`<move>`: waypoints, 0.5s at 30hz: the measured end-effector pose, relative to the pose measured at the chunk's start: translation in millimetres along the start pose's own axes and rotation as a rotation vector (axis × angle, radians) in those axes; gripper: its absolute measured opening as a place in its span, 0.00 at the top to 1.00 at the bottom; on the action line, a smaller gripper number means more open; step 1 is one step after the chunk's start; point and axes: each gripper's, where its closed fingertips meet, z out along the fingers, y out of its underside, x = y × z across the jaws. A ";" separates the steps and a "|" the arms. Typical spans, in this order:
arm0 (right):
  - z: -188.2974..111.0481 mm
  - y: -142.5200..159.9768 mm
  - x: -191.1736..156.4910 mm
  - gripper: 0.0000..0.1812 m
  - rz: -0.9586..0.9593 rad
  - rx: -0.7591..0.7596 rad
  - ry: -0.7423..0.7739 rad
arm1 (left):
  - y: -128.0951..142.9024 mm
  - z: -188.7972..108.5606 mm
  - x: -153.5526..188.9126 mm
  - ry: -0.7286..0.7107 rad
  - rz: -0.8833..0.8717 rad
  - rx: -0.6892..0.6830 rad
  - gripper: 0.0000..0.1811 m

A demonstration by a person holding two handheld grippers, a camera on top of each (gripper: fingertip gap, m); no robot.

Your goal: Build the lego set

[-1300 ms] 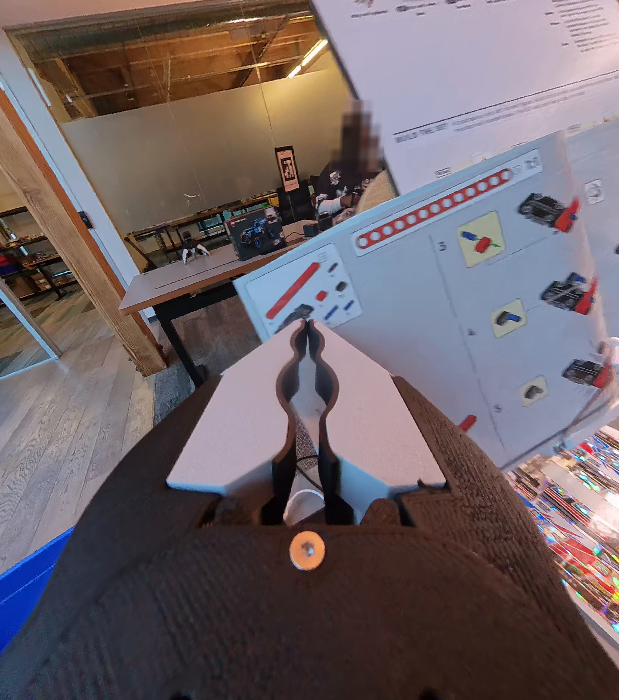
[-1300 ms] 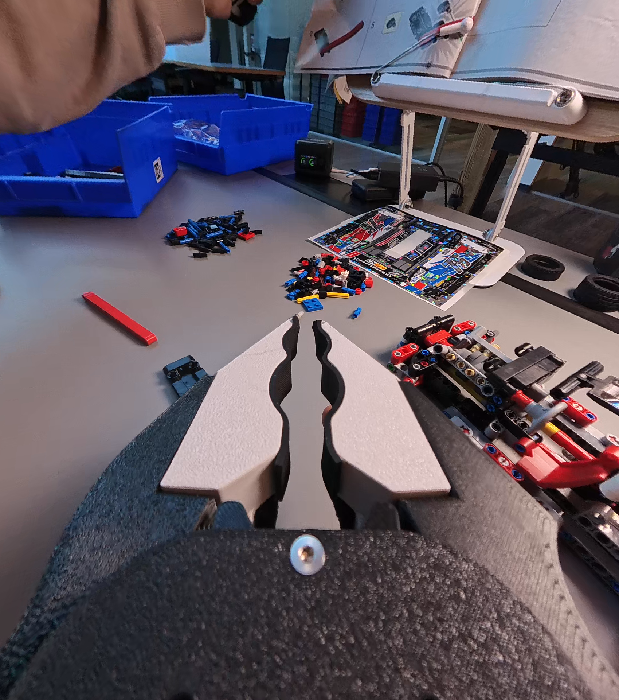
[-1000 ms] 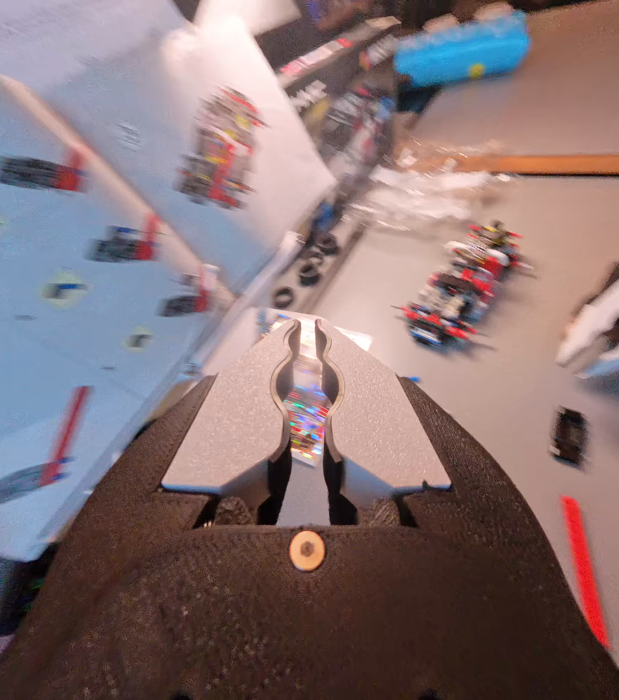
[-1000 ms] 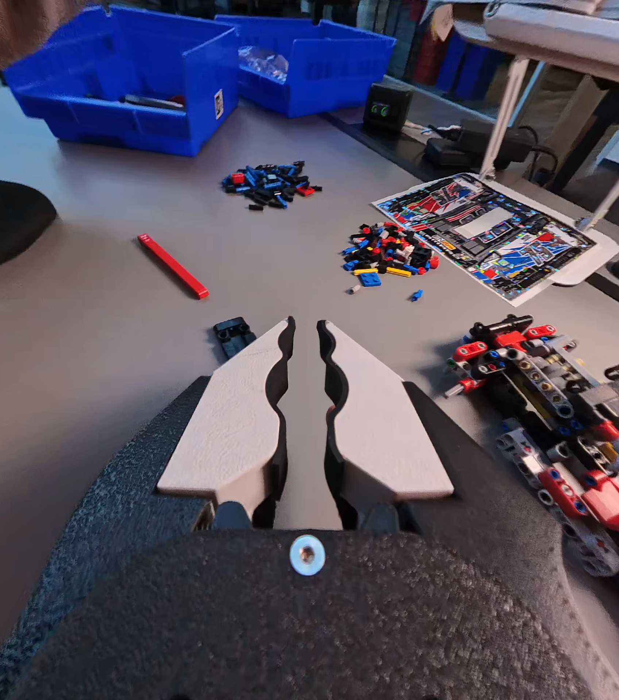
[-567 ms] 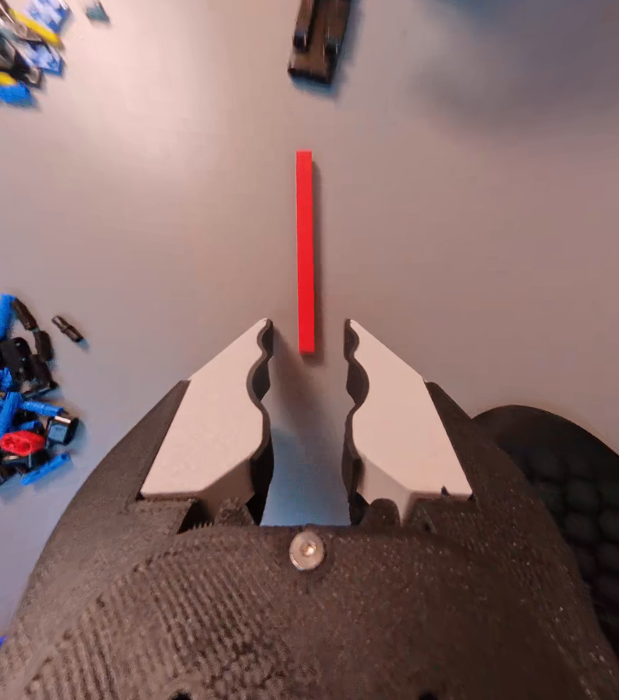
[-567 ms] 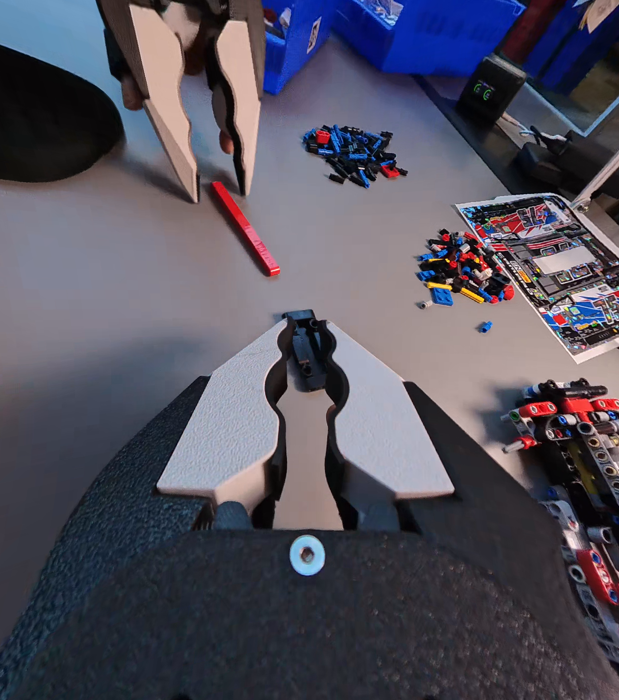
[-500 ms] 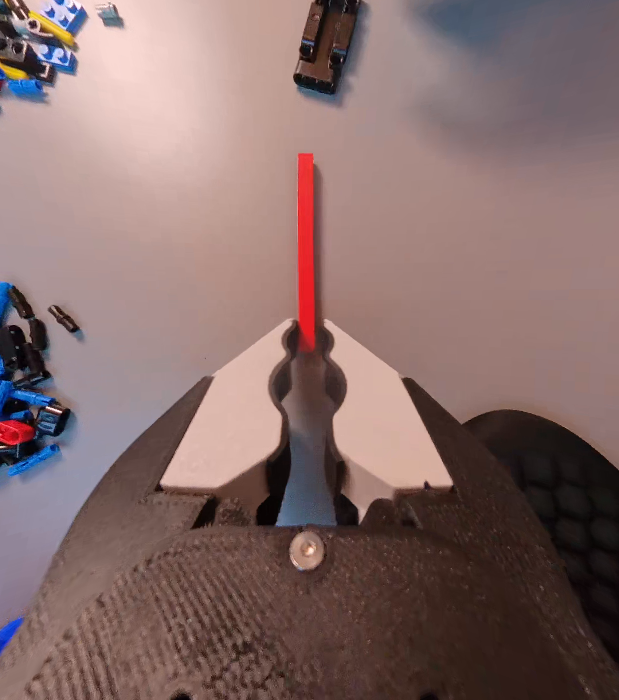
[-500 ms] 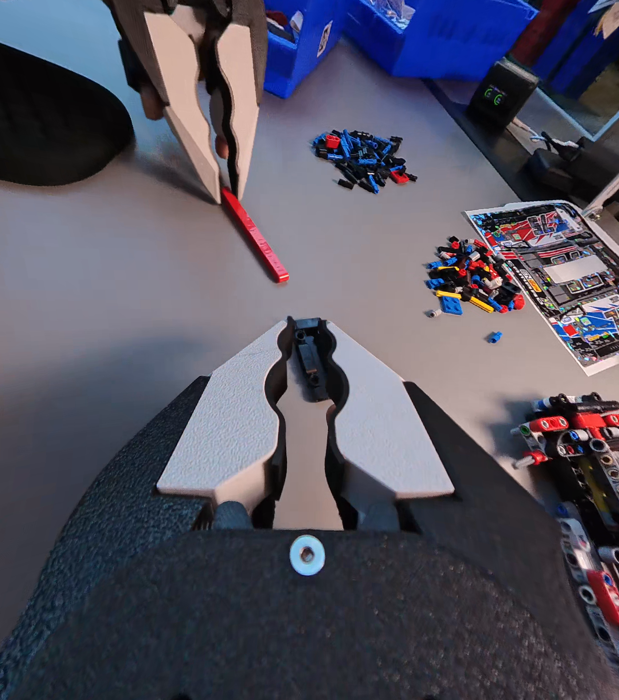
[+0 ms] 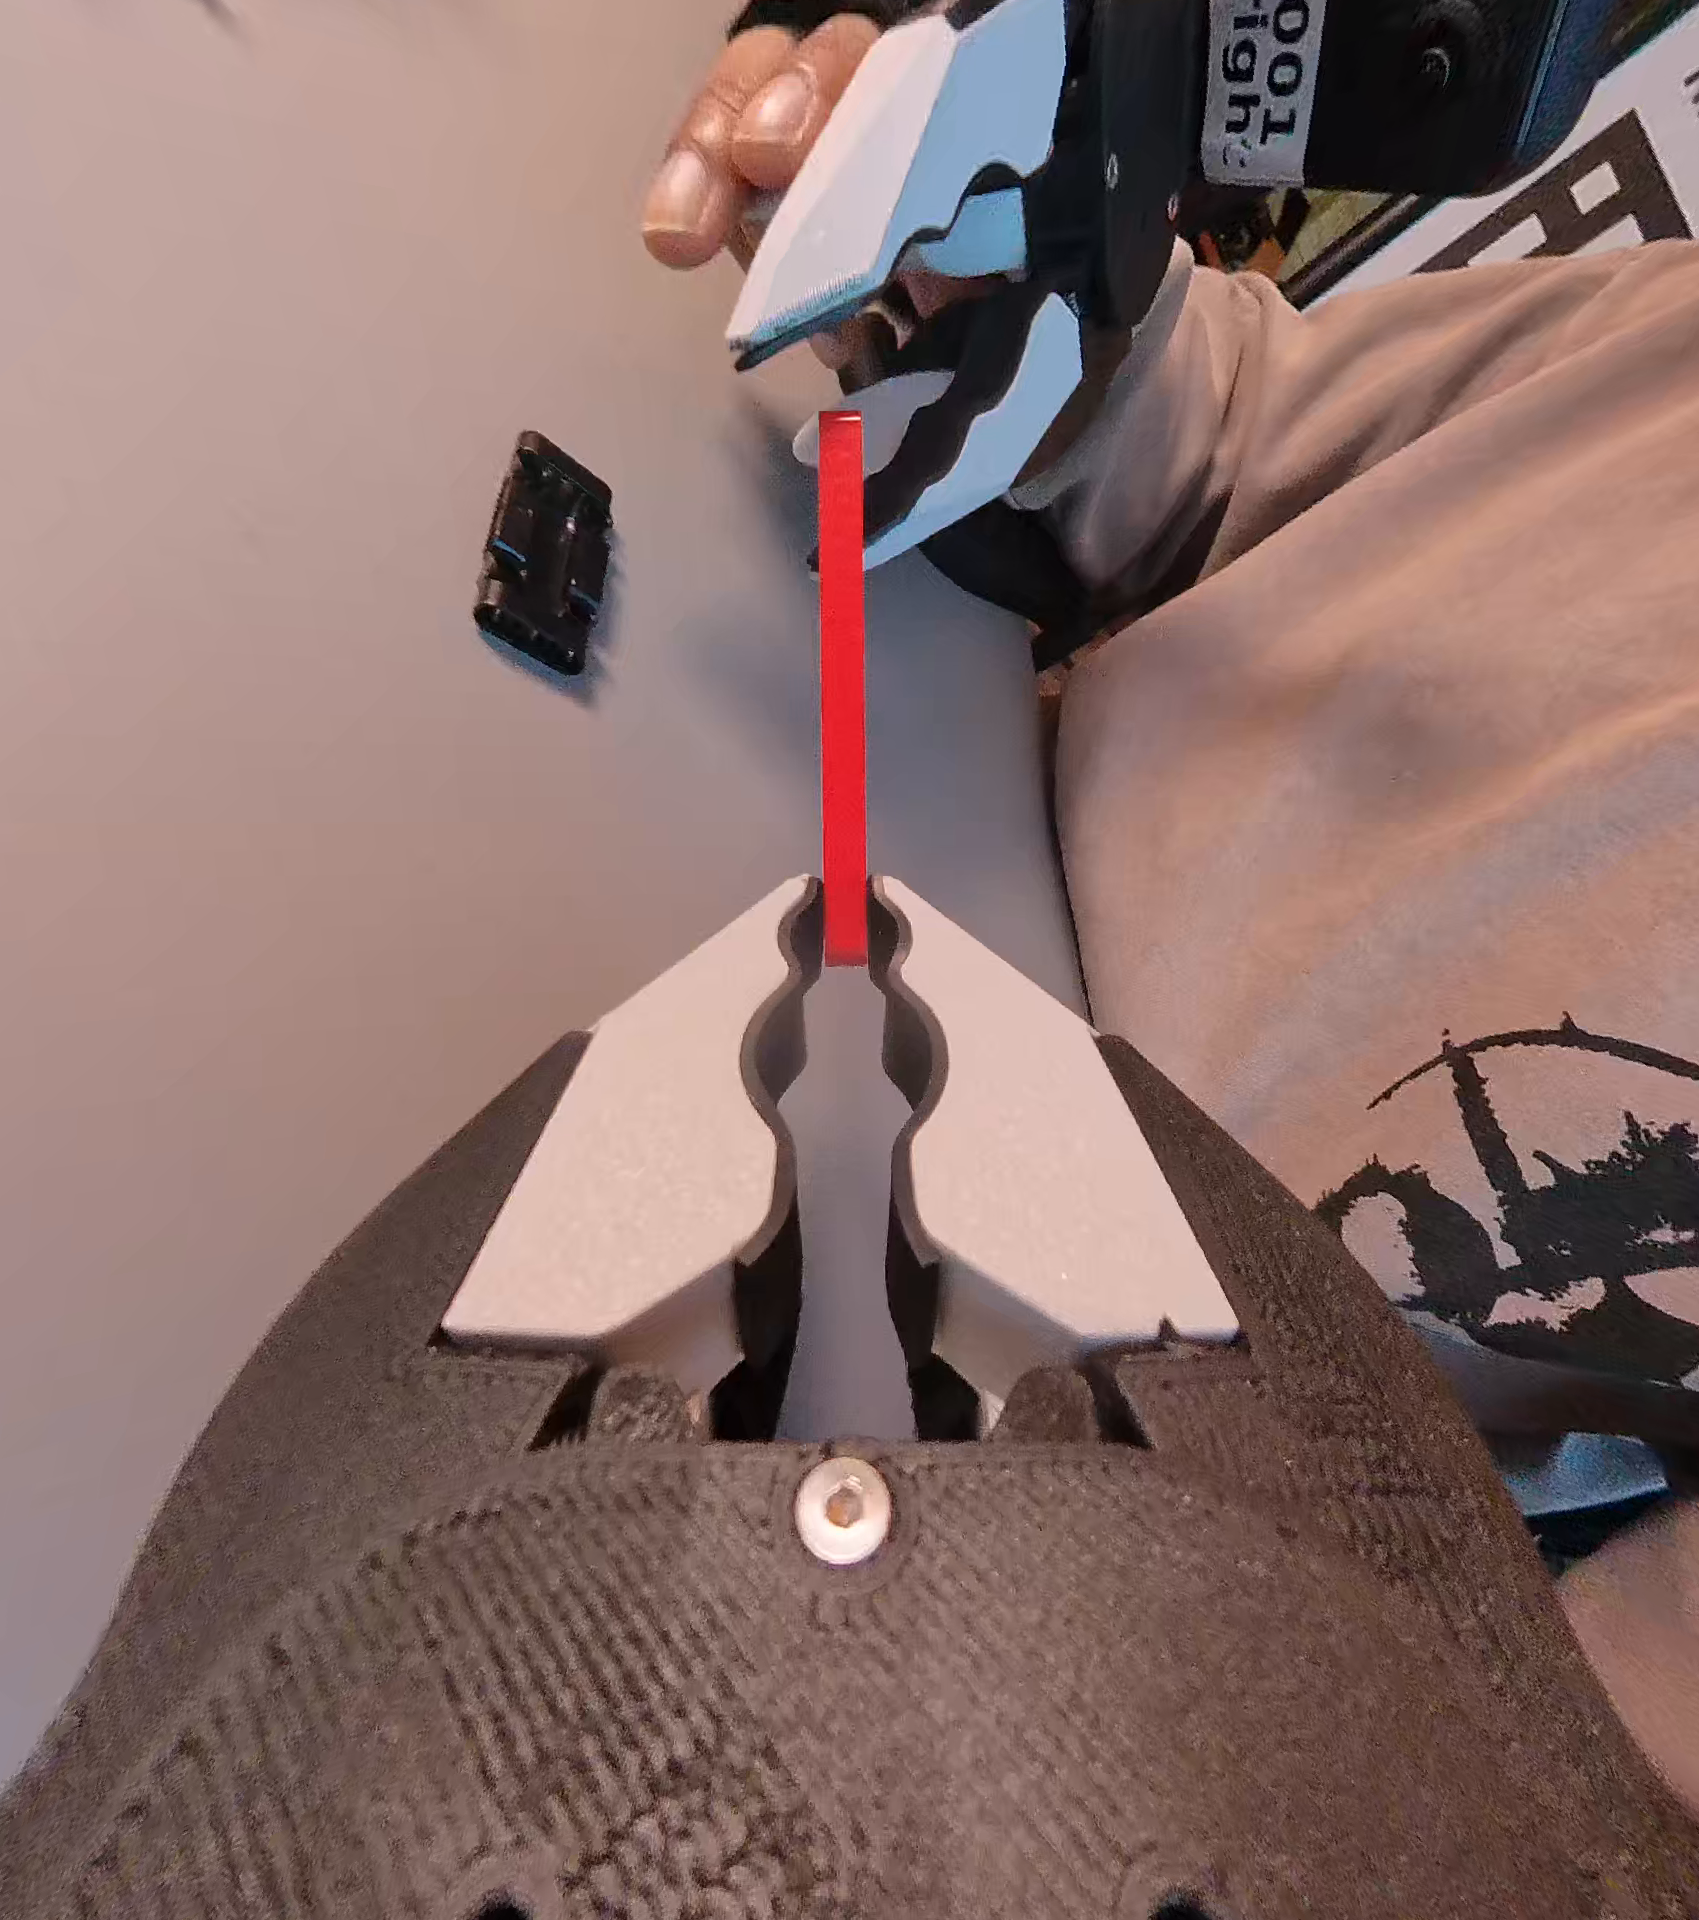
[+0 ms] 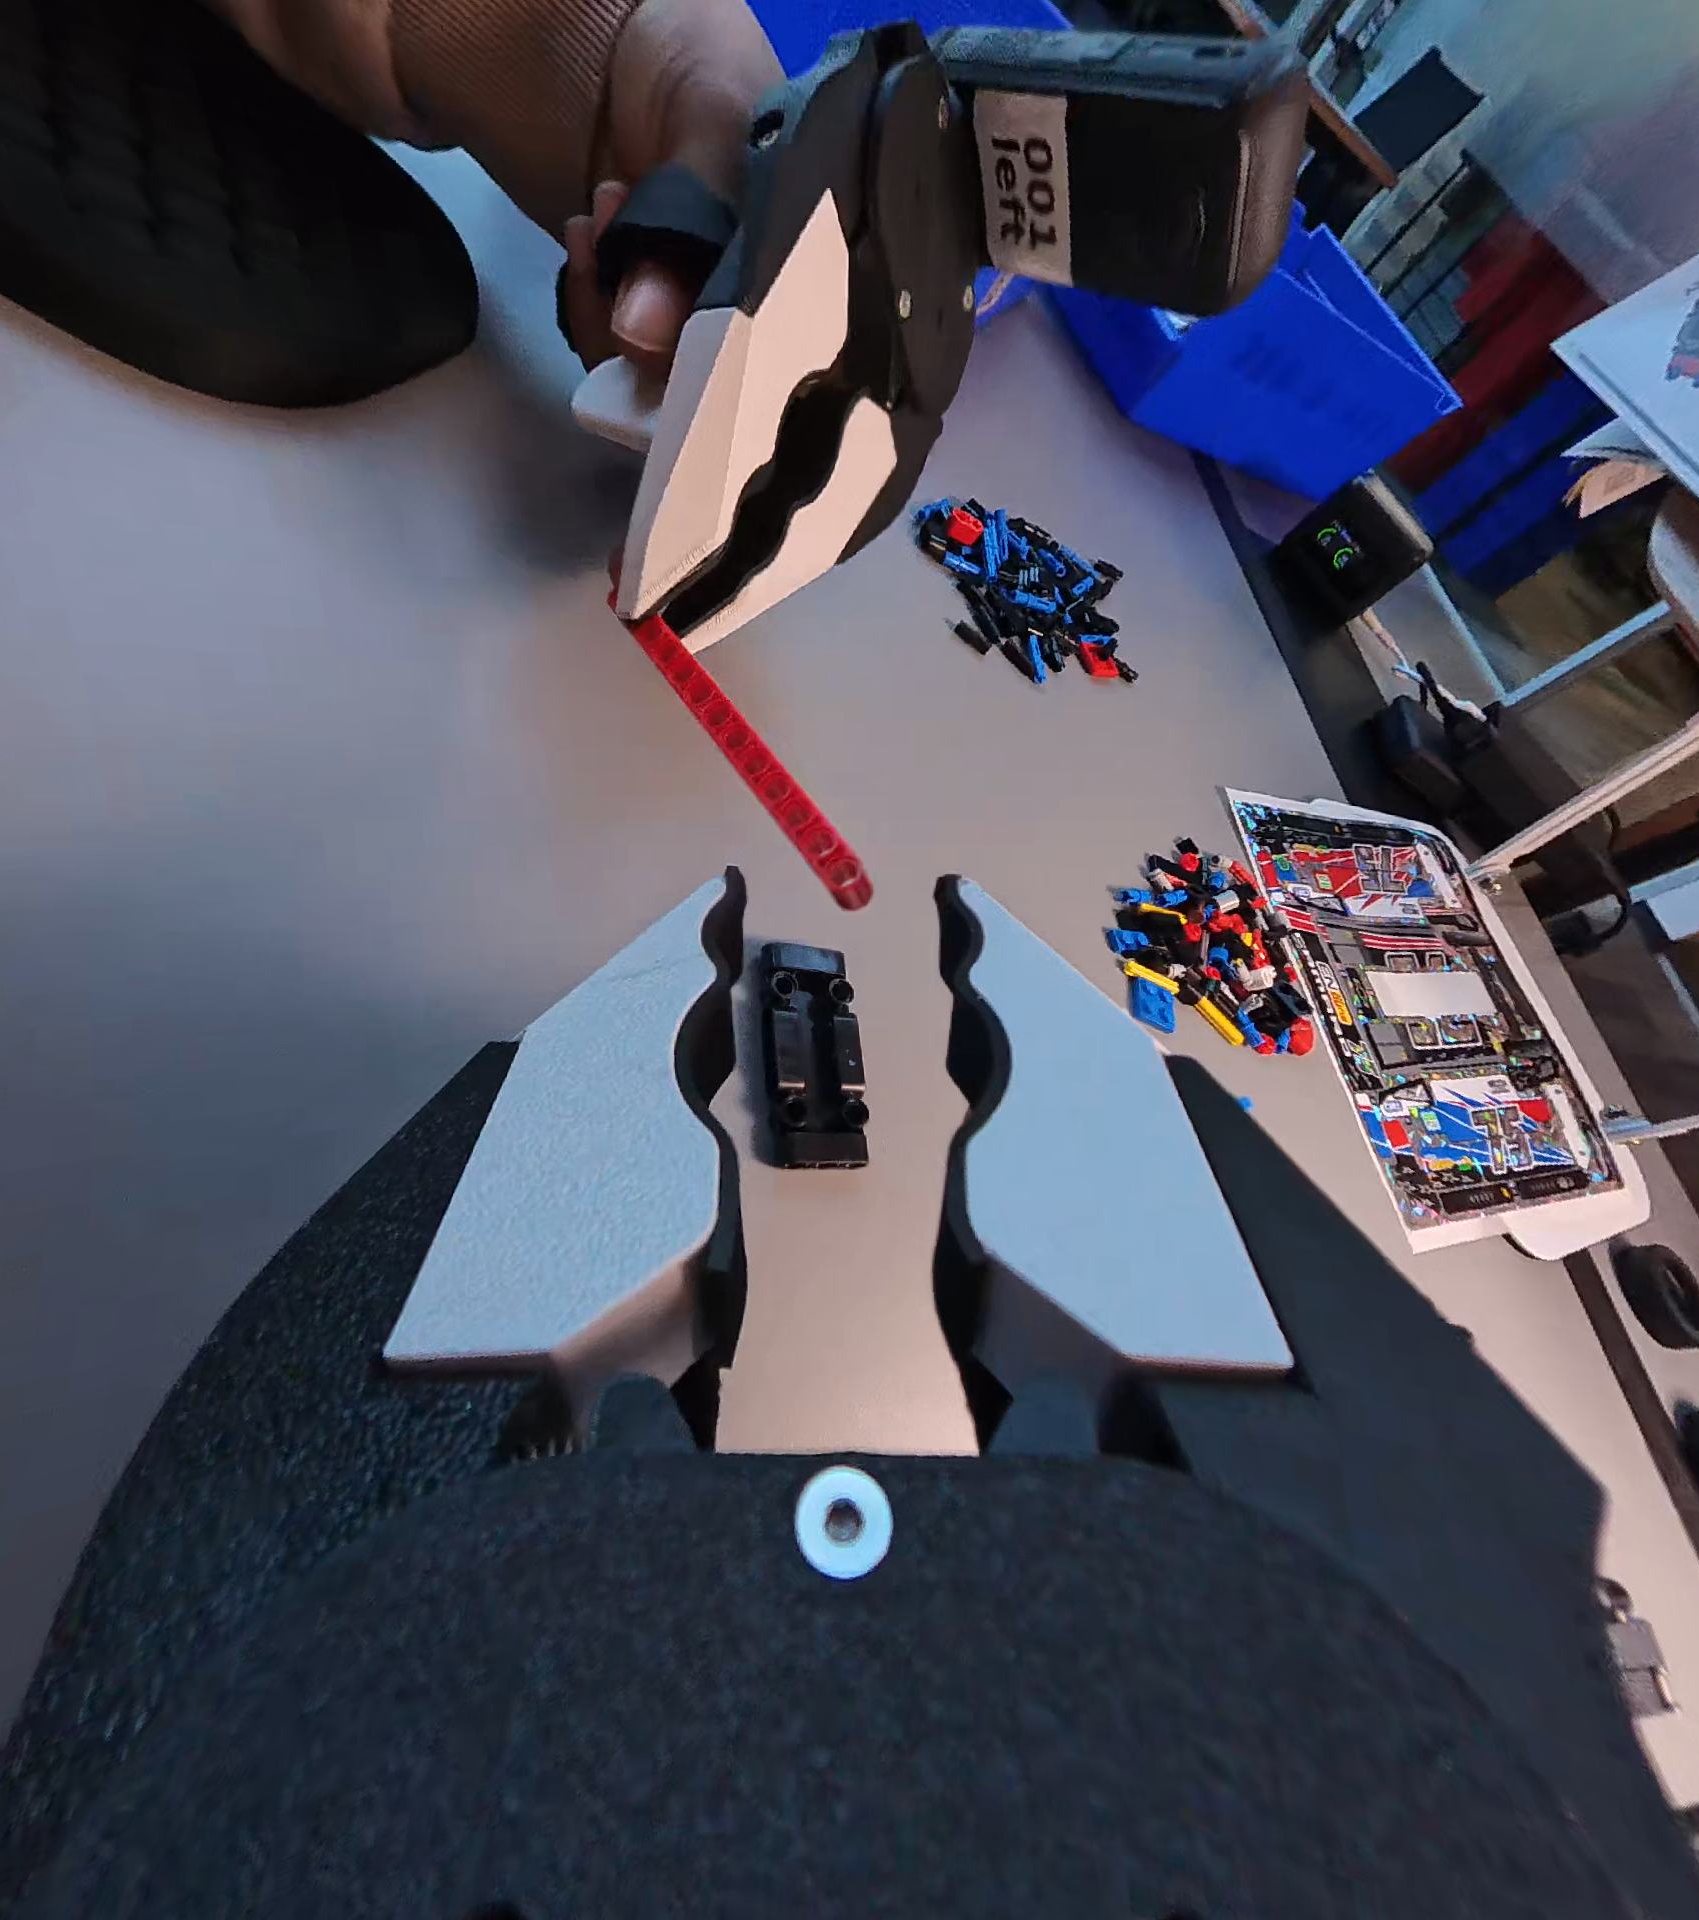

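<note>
Long red holed plastic beam (image 9: 842,665) clenched in left gripper (image 9: 842,914); right gripper (image 10: 837,894) released, straddling flat black plastic connector piece (image 10: 814,1049), closing judged next.

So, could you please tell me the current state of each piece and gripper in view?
left gripper: shut on red beam.
red beam: lifted off the table, held by one end.
right gripper: open, jaws straddling black piece.
black piece: lying flat on the table, ungripped.
</note>
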 end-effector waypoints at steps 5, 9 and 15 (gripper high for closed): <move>-5.3 -7.4 -12.6 0.94 -0.060 0.056 -0.055 | 0.9 9.0 4.0 0.060 -0.021 -0.032 0.97; -8.6 2.3 -11.6 0.98 0.084 0.051 -0.097 | -22.6 0.9 -13.6 -0.097 0.054 0.118 0.87; -27.1 -11.4 12.2 0.98 0.446 0.261 -0.153 | -66.3 0.1 5.1 -0.402 0.489 0.293 0.79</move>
